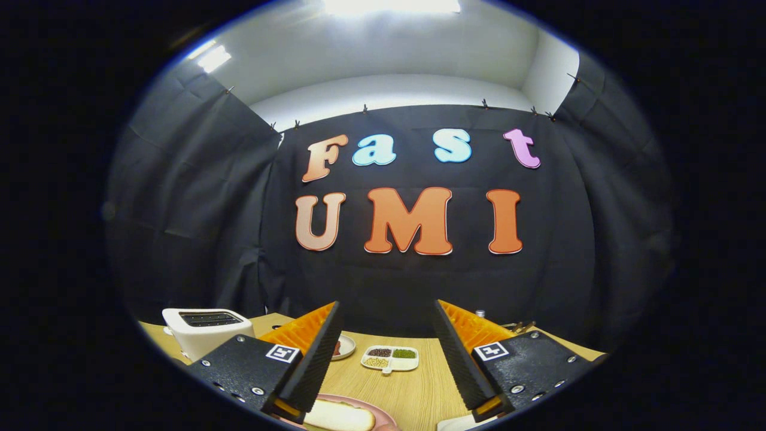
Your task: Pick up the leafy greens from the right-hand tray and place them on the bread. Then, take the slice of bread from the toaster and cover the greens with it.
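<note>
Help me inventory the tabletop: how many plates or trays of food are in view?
3, perhaps more hidden. A pink plate with bread lies below the open gripper; a divided tray stands beyond the jaws; a small plate peeks past the left finger.

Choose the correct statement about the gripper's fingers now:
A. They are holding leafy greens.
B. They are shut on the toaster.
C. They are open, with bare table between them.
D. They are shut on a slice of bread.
C: the gripper stands open, its fingers wide apart over the wooden table, gripping nothing.
</note>
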`<state>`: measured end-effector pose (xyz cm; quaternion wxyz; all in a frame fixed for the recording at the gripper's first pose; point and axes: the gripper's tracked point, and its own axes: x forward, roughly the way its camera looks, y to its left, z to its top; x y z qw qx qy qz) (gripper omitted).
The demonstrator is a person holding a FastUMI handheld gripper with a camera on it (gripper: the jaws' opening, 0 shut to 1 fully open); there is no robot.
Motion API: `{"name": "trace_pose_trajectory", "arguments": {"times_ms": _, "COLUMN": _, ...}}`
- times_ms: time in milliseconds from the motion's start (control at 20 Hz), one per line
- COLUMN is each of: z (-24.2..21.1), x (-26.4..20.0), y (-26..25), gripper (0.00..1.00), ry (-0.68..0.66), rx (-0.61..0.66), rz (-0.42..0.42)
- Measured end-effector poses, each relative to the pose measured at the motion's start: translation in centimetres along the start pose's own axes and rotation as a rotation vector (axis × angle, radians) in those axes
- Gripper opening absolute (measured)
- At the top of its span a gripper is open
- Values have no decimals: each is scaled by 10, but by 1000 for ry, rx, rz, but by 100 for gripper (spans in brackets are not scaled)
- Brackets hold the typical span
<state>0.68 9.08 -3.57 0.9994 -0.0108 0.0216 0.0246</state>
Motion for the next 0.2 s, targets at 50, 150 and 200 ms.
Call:
{"name": "trace_pose_trajectory", "arguments": {"times_ms": 50, "z": -1, "x": 0, "y": 0, "gripper": 91, "ry": 6, "rx": 2, "rz": -2}}
{"name": "trace_pose_trajectory", "arguments": {"times_ms": 150, "z": -2, "x": 0, "y": -1, "gripper": 90, "ry": 4, "rx": 9, "rz": -5}}
{"name": "trace_pose_trajectory", "arguments": {"times_ms": 200, "z": -3, "x": 0, "y": -3, "gripper": 91, "ry": -1, "rx": 9, "rz": -15}}
